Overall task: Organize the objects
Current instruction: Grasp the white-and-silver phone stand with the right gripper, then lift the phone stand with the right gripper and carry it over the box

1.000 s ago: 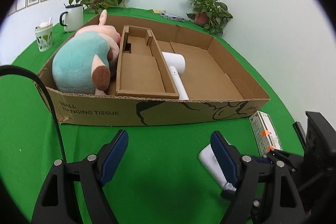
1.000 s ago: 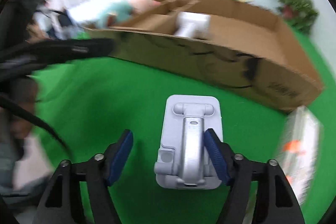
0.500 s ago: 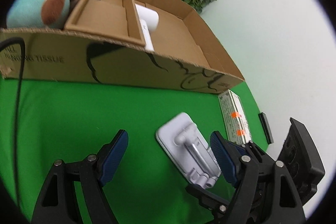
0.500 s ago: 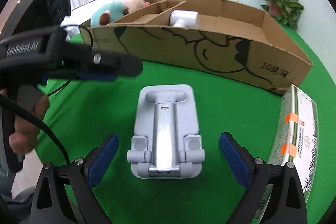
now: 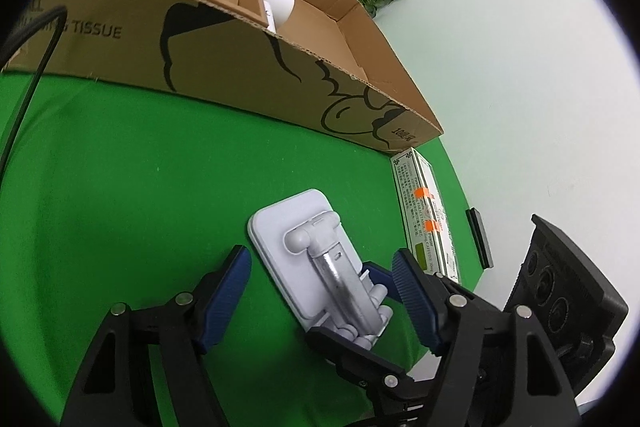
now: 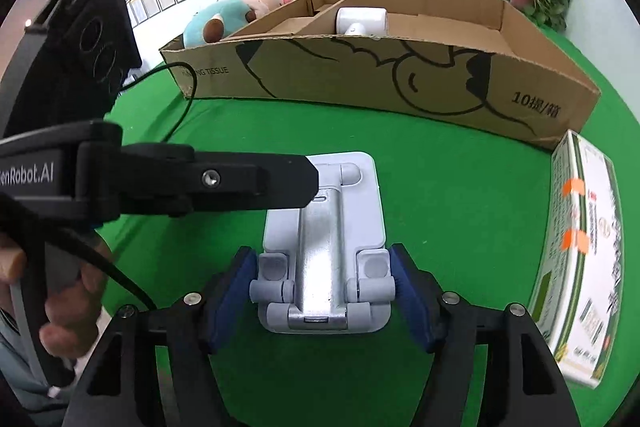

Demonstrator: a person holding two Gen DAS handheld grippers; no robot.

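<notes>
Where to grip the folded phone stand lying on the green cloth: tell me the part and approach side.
Grip the phone stand across its hinged end, on the two straight side edges, coming low from the near side as the right gripper does. It lies flat, so only the sides offer faces for the pads.

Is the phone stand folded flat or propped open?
Folded flat. The phone stand lies on the green cloth, its metal arm pressed against the plate, with the right gripper closing around its hinge end.

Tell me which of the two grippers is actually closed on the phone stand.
The right gripper: its blue pads press both sides of the grey phone stand. The left gripper is open, straddling the stand with clear gaps.
</notes>
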